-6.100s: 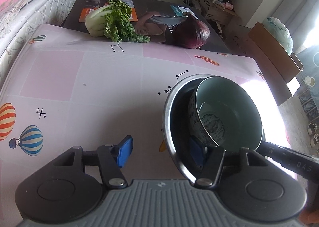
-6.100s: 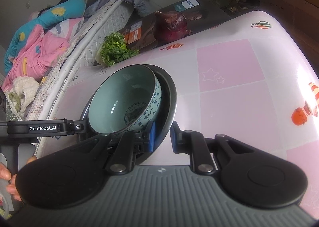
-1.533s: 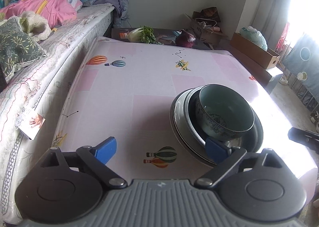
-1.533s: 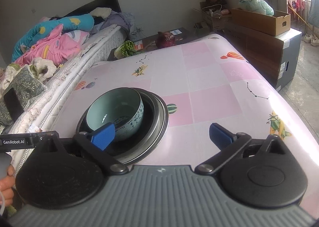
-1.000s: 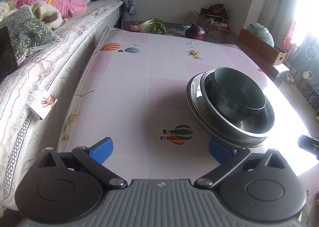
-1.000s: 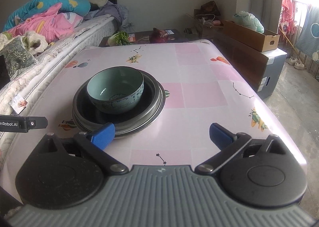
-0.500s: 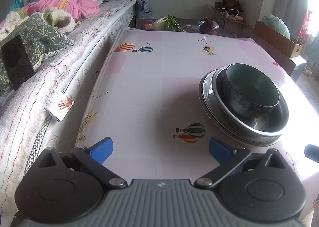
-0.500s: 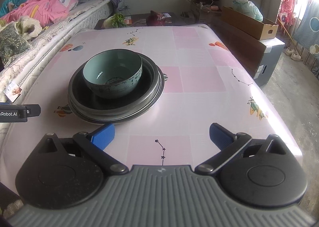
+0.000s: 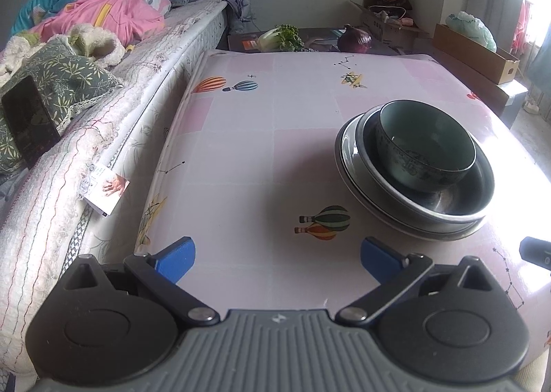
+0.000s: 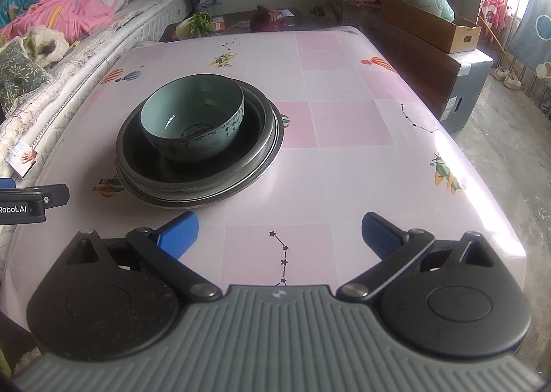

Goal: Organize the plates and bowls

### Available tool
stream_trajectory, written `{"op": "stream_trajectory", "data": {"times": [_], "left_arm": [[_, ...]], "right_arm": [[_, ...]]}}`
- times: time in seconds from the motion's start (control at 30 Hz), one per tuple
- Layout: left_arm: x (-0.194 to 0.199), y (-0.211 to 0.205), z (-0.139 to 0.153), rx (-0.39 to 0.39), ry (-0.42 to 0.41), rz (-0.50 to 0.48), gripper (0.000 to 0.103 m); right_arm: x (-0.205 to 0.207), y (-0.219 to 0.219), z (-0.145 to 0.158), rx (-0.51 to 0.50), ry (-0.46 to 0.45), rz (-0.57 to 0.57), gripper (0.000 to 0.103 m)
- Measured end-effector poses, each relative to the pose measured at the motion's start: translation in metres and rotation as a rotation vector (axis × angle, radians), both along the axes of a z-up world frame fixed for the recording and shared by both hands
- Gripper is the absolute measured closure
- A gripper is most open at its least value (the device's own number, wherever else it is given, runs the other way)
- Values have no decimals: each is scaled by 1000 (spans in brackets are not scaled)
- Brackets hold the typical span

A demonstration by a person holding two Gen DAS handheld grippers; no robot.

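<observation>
On the far left we see the bed (image 9: pixel 103 116) w/ pink & blue bedding (image 9: pixel 100 9) piled up, mattress running right beside the table (image 9: pixel 241 151). A small card (image 9: pixel 106 188) hangs off the mattress edge near the table's left side. Our left gripper (image 9: pixel 277 257) is released, blue pads (image 9: pixel 175 257) wide apart, grasping nothing, held over the near edge of the table. At the far end, past the table, a leafy green (image 9: pixel 280 39) & a red cabbage (image 9: pixel 354 39) lie on a dark board. To the right the bowl (image 10: pixel 193 118) sits upright inside stacked metal plates (image 10: pixel 206 182), approx mid-table, apart from both tools. Our right gripper (image 10: pixel 279 235) is also released, empty, fingers spread, near side of the stack. Far right: a cardboard box (image 10: pixel 430 21) w/ a bag in it.
</observation>
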State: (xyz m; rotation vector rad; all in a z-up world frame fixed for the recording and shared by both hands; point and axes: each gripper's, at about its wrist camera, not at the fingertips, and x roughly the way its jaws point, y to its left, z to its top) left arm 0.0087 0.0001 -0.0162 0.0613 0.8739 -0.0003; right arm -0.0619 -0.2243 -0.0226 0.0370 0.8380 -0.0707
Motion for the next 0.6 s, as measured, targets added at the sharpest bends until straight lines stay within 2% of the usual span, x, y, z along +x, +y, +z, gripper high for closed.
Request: {"op": "stream_trajectory", "data": {"times": [0.6], "left_arm": [[2, -6, -5, 20, 39, -7, 0]], "right_arm": [[7, -1, -8, -15, 27, -6, 1]]}}
